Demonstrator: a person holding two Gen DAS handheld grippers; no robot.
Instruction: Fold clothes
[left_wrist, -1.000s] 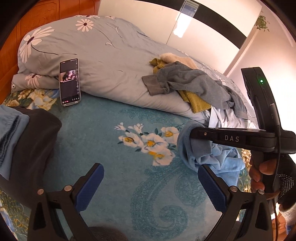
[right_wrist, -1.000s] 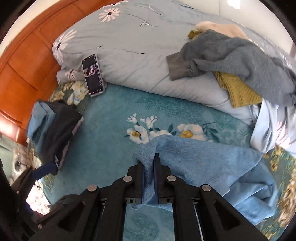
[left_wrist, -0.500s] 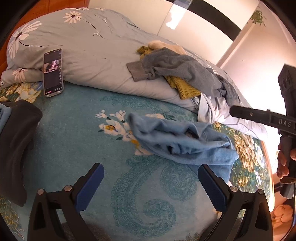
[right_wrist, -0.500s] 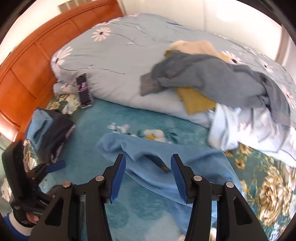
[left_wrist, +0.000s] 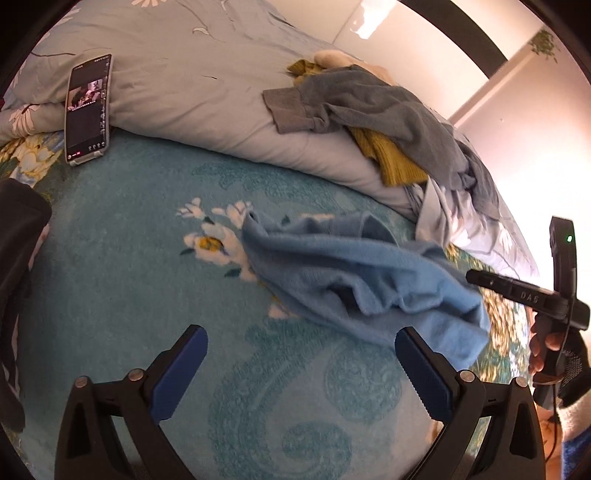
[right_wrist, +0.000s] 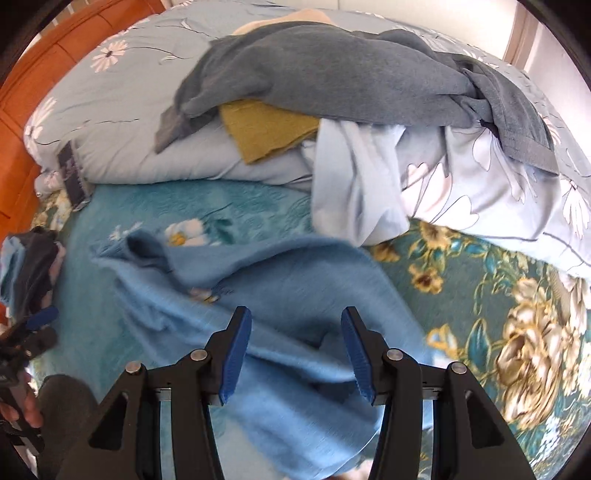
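Teal floral bedspread carries the light blue sweater, now lying crumpled in the middle where a second ago the right gripper pinched its edge. Those jaws have just been opening and stand apart, nothing pressed between them. The left gripper gapes wide, empty. Flattening the sweater probably comes next.
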